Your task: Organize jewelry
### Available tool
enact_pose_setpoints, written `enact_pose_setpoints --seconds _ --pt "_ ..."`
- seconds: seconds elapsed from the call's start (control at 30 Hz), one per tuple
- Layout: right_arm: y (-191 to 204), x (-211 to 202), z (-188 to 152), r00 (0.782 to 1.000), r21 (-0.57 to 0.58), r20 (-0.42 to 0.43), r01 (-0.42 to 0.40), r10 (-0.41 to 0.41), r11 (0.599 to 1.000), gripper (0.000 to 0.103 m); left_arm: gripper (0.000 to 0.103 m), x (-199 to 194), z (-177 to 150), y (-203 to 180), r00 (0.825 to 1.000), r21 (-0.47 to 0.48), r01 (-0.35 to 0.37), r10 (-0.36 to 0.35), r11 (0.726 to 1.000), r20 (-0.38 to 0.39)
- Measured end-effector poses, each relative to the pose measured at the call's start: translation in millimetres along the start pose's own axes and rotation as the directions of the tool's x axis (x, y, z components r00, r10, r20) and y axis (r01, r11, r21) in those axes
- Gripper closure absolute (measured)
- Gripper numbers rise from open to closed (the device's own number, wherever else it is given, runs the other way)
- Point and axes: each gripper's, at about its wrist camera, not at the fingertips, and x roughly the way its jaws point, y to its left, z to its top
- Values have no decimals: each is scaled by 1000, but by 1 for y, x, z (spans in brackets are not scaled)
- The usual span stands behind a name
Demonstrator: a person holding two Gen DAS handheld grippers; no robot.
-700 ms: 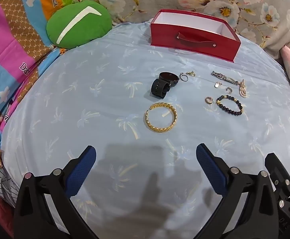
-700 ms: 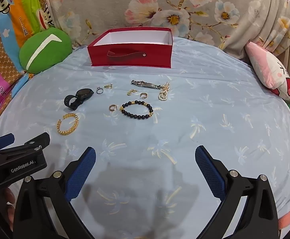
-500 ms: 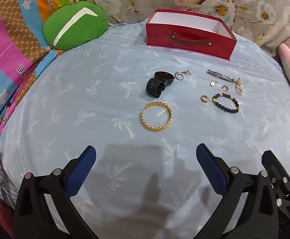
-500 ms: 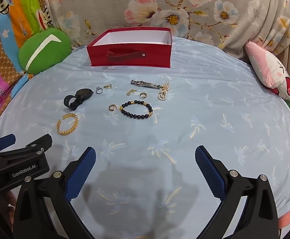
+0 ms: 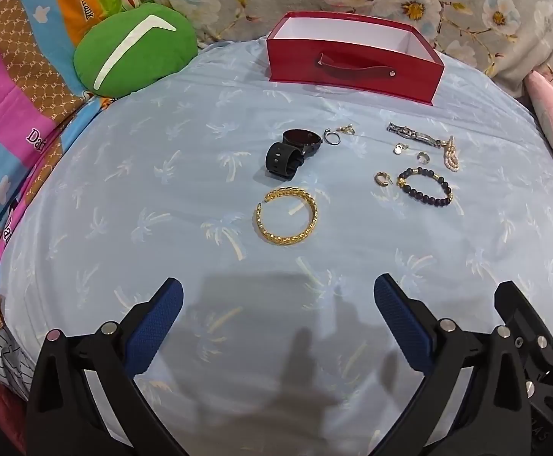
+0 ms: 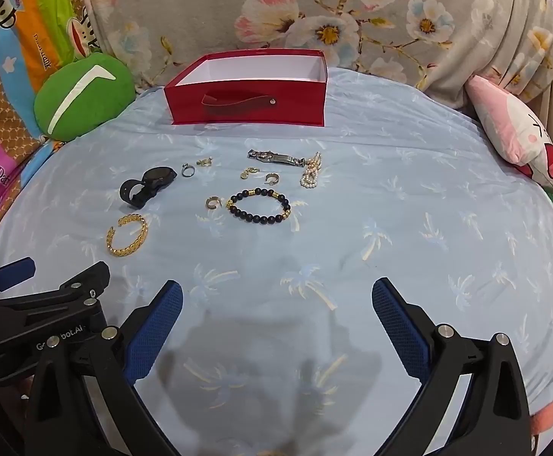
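The jewelry lies scattered on a pale blue bedspread [image 6: 409, 228] printed with palm trees, all of it outside the red box [image 6: 246, 104] that stands at the far side. The box is open at the top, its long side and strap handle facing the cameras; the white inner walls show, but its floor cannot be seen. Nearest the left gripper [image 5: 276, 304] is a gold bangle [image 5: 286, 220], lying flat with its gap toward the far left. Just beyond it sits a black watch [image 5: 293, 152], its strap curled, running from near left to far right. Beside the watch are a silver ring [image 5: 332, 137] and a small gold piece [image 5: 345, 129]. To the right lie a metal watch band [image 6: 276, 157], stretched left to right, with a bunch of pearls [image 6: 310, 174] touching its right end, three small earrings, and a dark bead bracelet [image 6: 259, 205] flat in a loop. A green cushion [image 6: 82, 97] rests at the far left, a pink one [image 6: 515, 133] at the right. Both the left gripper and the right gripper [image 6: 276, 304] hover above the near bedspread, jaws spread wide, holding and touching nothing
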Motion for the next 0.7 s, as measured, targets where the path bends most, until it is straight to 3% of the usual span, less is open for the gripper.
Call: enact_pose_setpoints --seconds 0.7 --pt "0 0 -2 1000 2 1 4 -4 1000 5 5 0 -1 2 1000 7 -9 9 1000 -6"
